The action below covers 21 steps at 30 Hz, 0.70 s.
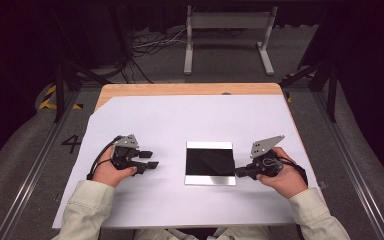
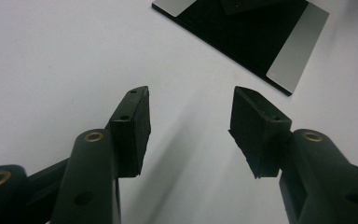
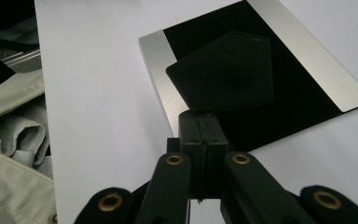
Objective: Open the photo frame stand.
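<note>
A black square plate (image 1: 210, 145) with silver strips along two sides lies flat on the white sheet, mid-table. On it rests a flat black five-sided piece (image 1: 216, 161) (image 3: 228, 70). My right gripper (image 1: 237, 173) (image 3: 204, 119) is at the plate's (image 3: 307, 51) near right edge. Its jaws are shut, nothing shows between them, and their tips sit just short of the piece's nearest corner. My left gripper (image 1: 152, 159) (image 2: 191, 100) rests on the sheet left of the plate (image 2: 298, 46), open, with bare paper between its pads.
The white sheet (image 1: 180, 120) covers most of the wooden table (image 1: 180, 89). Beyond the far edge stand a metal frame (image 1: 227, 40) and floor cables (image 1: 150, 45). Pale sleeves (image 1: 87, 210) come in from the bottom edge.
</note>
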Tool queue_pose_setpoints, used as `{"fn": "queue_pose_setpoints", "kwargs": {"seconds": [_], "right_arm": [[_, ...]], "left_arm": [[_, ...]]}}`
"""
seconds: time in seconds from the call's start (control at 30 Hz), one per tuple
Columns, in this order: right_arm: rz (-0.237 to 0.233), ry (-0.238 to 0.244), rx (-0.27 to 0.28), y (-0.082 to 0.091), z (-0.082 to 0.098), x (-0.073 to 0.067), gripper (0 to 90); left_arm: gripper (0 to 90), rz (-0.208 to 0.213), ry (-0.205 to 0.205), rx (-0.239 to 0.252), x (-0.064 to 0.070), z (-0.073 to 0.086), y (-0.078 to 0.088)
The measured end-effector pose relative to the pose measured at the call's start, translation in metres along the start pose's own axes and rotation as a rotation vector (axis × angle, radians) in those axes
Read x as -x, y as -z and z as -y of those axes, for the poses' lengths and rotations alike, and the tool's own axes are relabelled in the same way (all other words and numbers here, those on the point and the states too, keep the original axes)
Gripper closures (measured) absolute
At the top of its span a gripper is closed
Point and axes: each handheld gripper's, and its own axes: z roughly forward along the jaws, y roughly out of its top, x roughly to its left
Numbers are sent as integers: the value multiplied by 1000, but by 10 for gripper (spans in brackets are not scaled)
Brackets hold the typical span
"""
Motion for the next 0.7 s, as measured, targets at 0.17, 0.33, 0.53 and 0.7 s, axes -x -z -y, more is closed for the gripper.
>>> {"fn": "queue_pose_setpoints", "kwargs": {"seconds": [0.17,0.33,0.53,0.7], "right_arm": [[0,-7,57,0,1,1,900],[6,-14,92,-1,3,0,900],[21,4,140,-2,6,-1,900],[23,4,163,-2,7,-1,900]], "left_arm": [[484,-1,-3,-2,0,0,0],[483,-5,-1,1,0,0,1],[481,-7,-3,-3,-1,0,0],[481,-6,-4,-1,-1,0,0]]}}
